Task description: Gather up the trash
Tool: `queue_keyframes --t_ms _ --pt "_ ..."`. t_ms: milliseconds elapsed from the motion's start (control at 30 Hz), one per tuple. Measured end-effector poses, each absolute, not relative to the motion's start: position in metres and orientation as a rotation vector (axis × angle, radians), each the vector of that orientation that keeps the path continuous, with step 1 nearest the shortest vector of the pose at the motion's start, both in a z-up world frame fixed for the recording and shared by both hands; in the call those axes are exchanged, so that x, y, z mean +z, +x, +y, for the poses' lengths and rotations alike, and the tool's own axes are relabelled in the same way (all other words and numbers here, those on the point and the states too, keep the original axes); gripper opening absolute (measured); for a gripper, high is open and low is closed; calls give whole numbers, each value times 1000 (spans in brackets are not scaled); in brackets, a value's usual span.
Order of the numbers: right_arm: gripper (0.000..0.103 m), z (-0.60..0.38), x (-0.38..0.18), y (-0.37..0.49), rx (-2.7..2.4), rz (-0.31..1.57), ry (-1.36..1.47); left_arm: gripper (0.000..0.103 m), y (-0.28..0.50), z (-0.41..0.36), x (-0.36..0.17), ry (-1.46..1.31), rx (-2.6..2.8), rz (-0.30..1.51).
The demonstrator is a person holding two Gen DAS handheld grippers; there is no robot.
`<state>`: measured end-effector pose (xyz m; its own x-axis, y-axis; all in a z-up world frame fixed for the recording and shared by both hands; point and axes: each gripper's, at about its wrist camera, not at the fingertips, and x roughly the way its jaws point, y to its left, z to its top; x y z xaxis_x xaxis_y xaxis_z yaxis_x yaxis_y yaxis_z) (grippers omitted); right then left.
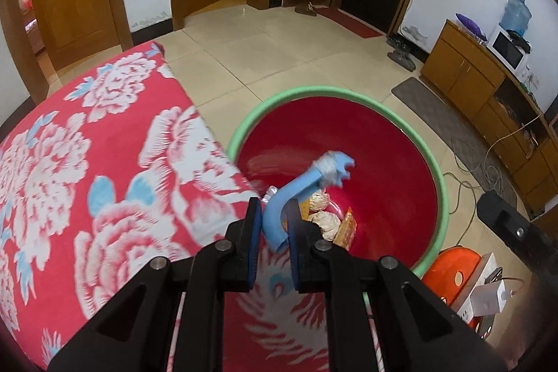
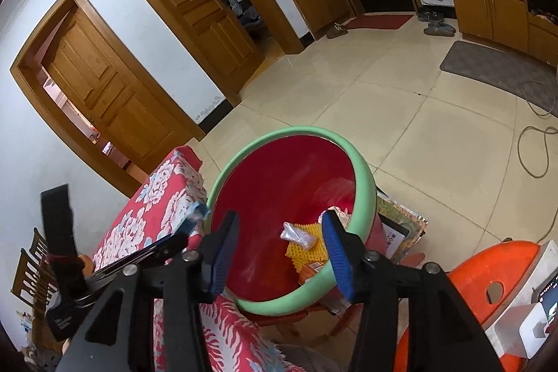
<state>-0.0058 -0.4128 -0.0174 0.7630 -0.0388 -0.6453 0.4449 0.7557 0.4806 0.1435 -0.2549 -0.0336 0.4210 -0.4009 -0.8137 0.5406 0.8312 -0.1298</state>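
My left gripper [image 1: 275, 215] is shut on a curved light-blue plastic piece [image 1: 300, 187] with a jagged taped end, held over the near edge of the red bin [image 1: 383, 169] with a green rim [image 1: 314, 91]. The bin holds crumpled paper [image 1: 326, 220], orange wrappers [image 1: 347, 227] and clear plastic. In the right wrist view my right gripper [image 2: 280, 241] is open and empty above the same bin [image 2: 279, 183], over a clear plastic scrap [image 2: 296, 236] and a yellow mesh piece [image 2: 307, 251]. The left gripper's tip with the blue piece [image 2: 193, 217] shows at the left.
A table with a red floral cloth [image 1: 104, 162] stands left of the bin. An orange stool [image 1: 457, 267] with a white charger [image 1: 491, 297] is at the right. Cables [image 1: 488, 169], a grey mat [image 1: 429, 107] and wooden cabinets [image 1: 464, 75] lie beyond on the tiled floor.
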Motion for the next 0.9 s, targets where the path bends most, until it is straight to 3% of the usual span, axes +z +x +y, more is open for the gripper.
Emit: queue_keyframes --t_ms 100,233,400,567,733,900 --pt "57 -416 -19 -8 -288 656 677 15 142 -261 -34 168 -597 966" --pt "59 -415 -21 -8 -281 665 678 36 140 -261 -32 170 -585 958" --pt "63 -411 -21 -9 -265 681 664 50 135 -250 -26 161 -553 949" --pt "68 -398 -17 -11 -239 691 635 55 126 -232 -16 155 -519 925" --pt "79 -379 -12 -13 -207 705 596 71 111 -205 -3 134 -465 888" --pt "84 -355 -6 -16 -173 718 542 73 95 -172 6 98 -400 868"
